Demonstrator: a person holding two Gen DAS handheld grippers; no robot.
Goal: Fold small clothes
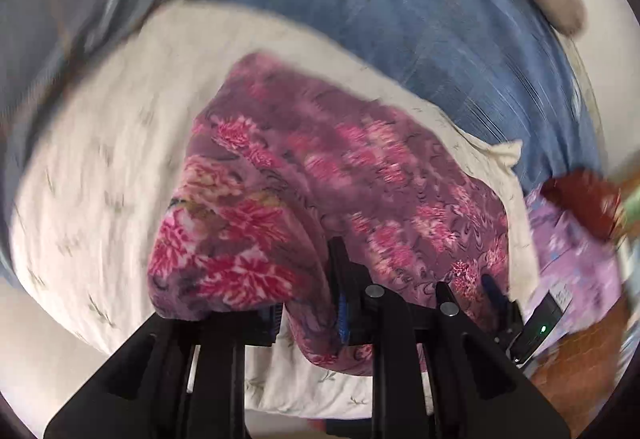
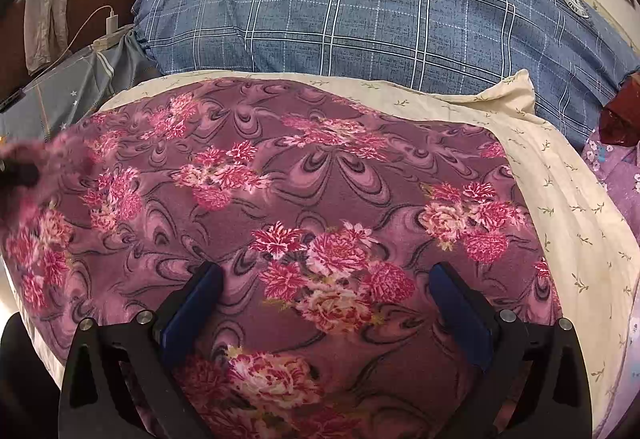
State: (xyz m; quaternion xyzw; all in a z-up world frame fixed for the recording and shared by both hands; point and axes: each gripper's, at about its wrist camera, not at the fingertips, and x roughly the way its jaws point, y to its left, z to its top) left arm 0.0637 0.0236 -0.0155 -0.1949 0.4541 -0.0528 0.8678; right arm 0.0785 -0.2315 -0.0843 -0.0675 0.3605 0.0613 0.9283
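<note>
A purple cloth with pink flowers (image 2: 320, 175) lies spread on a cream floral sheet (image 2: 560, 207). My right gripper (image 2: 326, 279) is open, its blue-padded fingers (image 2: 192, 303) wide apart and resting on the cloth's near part. My left gripper (image 1: 310, 303) is shut on the edge of the floral cloth (image 1: 320, 159) and holds a fold of it lifted above the cream sheet (image 1: 100, 167). The left wrist view is blurred. The left gripper's tip shows at the far left of the right wrist view (image 2: 18, 171), with cloth bunched at it.
A blue plaid pillow (image 2: 380, 11) lies behind the cloth. A lilac floral fabric (image 2: 616, 167) and a dark red object (image 2: 624, 111) are at the right. A white charger with cable (image 2: 110, 23) sits at the back left on grey fabric.
</note>
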